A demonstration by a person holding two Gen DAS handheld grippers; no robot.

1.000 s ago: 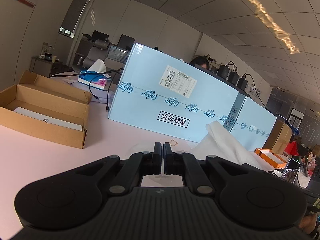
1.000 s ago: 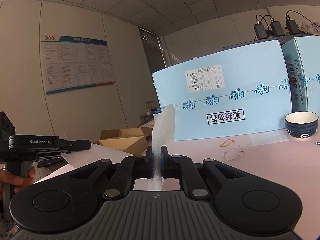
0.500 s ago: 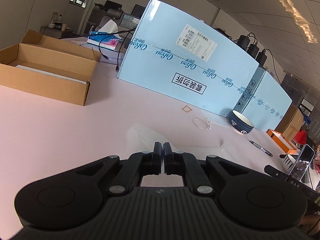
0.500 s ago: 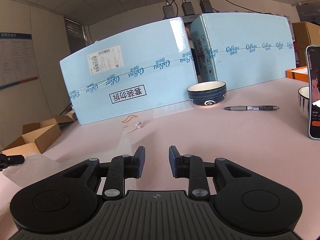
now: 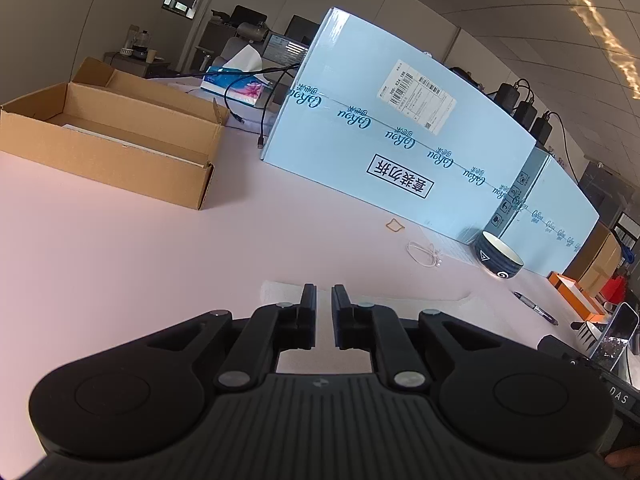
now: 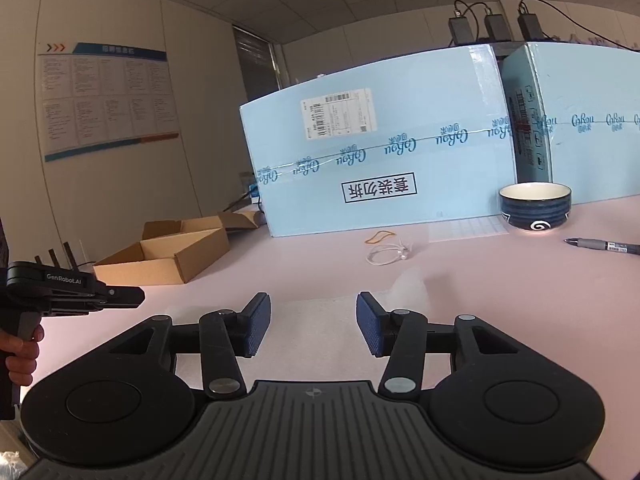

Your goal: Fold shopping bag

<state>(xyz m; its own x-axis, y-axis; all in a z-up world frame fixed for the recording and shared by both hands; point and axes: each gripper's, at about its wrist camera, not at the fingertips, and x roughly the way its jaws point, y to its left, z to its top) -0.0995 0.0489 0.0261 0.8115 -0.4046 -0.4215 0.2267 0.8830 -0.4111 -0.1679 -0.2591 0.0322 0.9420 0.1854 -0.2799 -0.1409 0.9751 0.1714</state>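
Releasing is the step in hand, by the look of it: both claws are letting go of the shopping bag (image 6: 320, 306), a thin, translucent white sheet lying flat on the pink bench (image 5: 120, 264) just beyond the fingertips, low in the centre of each frame. The left claw (image 5: 323, 300) is only narrowly parted and its jaws are opening; the bag's edge shows past and under its tips, but no film is pinched between them. The right claw (image 6: 313, 312) stands about half wide and is also opening, with nothing between its blue pads (image 6: 256, 330); the bag spreads across the bench ahead of it, one corner puffed up at right of centre.

In the right wrist view the left claw comes in from the left edge, held by a hand (image 6: 20, 354) at lower left. Behind the bag lie a loop of white cord (image 6: 386, 256) and a rubber band (image 6: 380, 237), then the long pale-blue carton (image 6: 380, 168) across the middle of the frame, a dark striped bowl (image 6: 534, 206) at right, and an open cardboard box (image 6: 168, 256) at left.

The fold seems laid down but loose. The next move probably calls for taking a fresh edge of the bag and carrying it across, keeping the slippery film from sliding or springing back.
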